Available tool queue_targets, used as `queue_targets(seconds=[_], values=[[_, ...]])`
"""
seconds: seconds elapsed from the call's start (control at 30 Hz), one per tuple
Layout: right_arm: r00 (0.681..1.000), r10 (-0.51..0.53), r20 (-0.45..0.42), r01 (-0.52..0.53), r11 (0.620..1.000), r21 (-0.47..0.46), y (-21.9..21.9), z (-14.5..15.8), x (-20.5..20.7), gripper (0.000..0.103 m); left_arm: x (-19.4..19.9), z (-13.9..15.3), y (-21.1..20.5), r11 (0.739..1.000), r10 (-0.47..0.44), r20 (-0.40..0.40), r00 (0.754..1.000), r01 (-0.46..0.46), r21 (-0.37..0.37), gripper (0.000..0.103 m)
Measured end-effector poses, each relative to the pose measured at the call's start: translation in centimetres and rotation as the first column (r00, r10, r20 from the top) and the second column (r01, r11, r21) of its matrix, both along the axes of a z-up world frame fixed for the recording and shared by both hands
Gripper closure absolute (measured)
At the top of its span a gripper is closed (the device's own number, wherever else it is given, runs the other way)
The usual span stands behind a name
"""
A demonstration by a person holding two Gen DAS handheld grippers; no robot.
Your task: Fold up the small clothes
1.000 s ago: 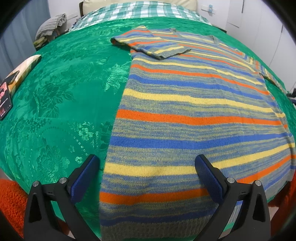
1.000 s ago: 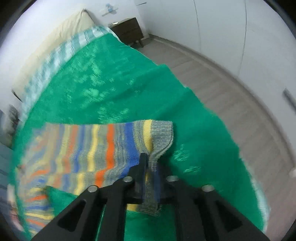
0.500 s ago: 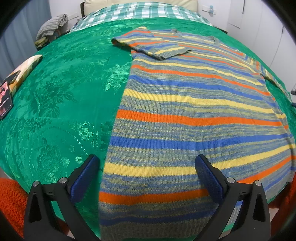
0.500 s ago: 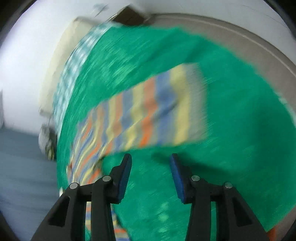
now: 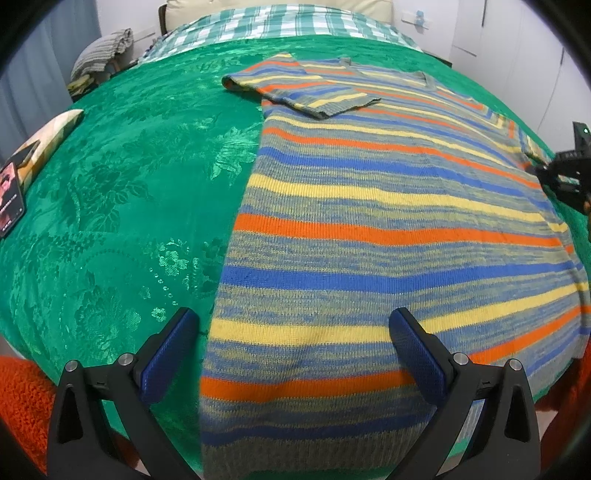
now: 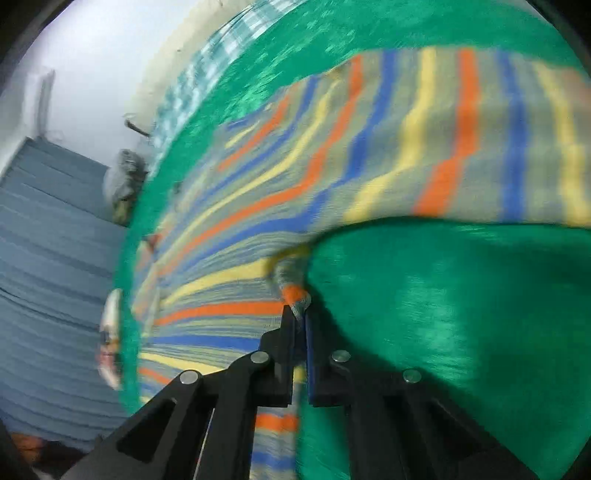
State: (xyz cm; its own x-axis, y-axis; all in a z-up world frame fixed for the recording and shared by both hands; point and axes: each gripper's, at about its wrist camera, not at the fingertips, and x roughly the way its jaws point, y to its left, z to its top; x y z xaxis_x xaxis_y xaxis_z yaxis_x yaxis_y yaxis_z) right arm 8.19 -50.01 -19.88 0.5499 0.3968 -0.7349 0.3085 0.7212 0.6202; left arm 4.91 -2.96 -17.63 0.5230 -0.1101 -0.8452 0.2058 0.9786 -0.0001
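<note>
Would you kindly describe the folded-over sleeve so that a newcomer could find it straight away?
Start at the green bedspread and find the striped sweater lying flat on it. At the sweater's far left corner, near the checked bedding, the folded sleeve lies across the chest. Its stripes run at a slant to the body's stripes, and it ends in a grey ribbed cuff.

Home bedroom: bed (image 5: 110,177) with green brocade spread ahead of the jaws, checked sheet (image 5: 266,22) and pillow (image 5: 229,5) beyond, white wardrobe doors (image 5: 517,33).
</note>
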Motion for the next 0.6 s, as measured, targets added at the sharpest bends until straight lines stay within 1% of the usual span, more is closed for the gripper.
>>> queue_targets(seconds=[0.03, 0.13, 0.23, 0.27, 0.3, 0.33, 0.4, 0.47, 0.5, 0.57, 0.6], values=[[1.000, -0.009, -0.013, 0.009, 1.000, -0.024, -0.1, 0.3, -0.1, 0.099, 0.1, 0.0, 0.0, 1.000, 0.001, -0.002, 1.000, -0.001, 0.001, 0.000], [0.999, 0.019, -0.041, -0.022, 0.996, -0.085, 0.5, 0.5, 0.2, 0.099, 0.1, -0.1, -0.2, 1.000, 0.001, -0.001, 1.000, -0.001, 0.008, 0.000], [0.999, 0.024, -0.042, -0.028, 0.994, -0.102, 0.6, 0.6, 0.6, 0.099, 0.0, 0.0, -0.1, 1.000, -0.003, -0.004, 1.000, 0.003, 0.007, 0.000], [0.999, 0.025, -0.035, -0.028, 0.995, -0.093, 0.5, 0.6, 0.8, 0.096, 0.0, 0.0, 0.0, 1.000, -0.006, -0.007, 1.000, 0.006, 0.005, 0.000], [0.999, 0.023, -0.024, -0.024, 0.997, -0.070, 0.3, 0.6, 0.5, 0.091, -0.1, 0.0, 0.0, 1.000, -0.007, -0.009, 1.000, 0.007, 0.003, 0.000], [1.000, 0.013, -0.013, -0.014, 0.998, -0.054, 0.0, 0.7, 0.0, 0.089, -0.1, 0.0, 0.1, 1.000, -0.007, -0.010, 1.000, 0.007, 0.001, 0.000], [1.000, -0.010, 0.009, 0.011, 0.999, -0.038, -0.3, 1.1, -0.7, 0.074, -0.2, 0.0, 0.1, 1.000, -0.006, -0.011, 1.000, 0.006, 0.000, 0.000], [0.999, -0.040, 0.031, 0.043, 0.995, -0.086, -1.0, 2.3, -2.6, 0.064, -0.1, 0.3, 0.0, 1.000, -0.007, -0.022, 1.000, 0.007, 0.002, 0.000], [0.998, -0.047, 0.036, 0.051, 0.989, -0.136, -1.2, 3.2, -3.7, 0.059, -0.1, 0.5, 0.0, 1.000, -0.011, -0.032, 0.999, 0.011, 0.003, 0.001], [0.998, -0.038, 0.051, 0.048, 0.976, -0.212, -1.3, 4.8, -5.7, 0.055, 0.0, 1.3, 0.0, 1.000, -0.030, -0.058, 0.998, 0.030, 0.000, 0.001], [0.998, -0.033, 0.062, 0.047, 0.970, -0.238, -1.4, 5.5, -6.6, 0.053, -0.1, 2.4, 0.0, 0.999, -0.036, -0.054, 0.998, 0.036, -0.003, 0.001]])
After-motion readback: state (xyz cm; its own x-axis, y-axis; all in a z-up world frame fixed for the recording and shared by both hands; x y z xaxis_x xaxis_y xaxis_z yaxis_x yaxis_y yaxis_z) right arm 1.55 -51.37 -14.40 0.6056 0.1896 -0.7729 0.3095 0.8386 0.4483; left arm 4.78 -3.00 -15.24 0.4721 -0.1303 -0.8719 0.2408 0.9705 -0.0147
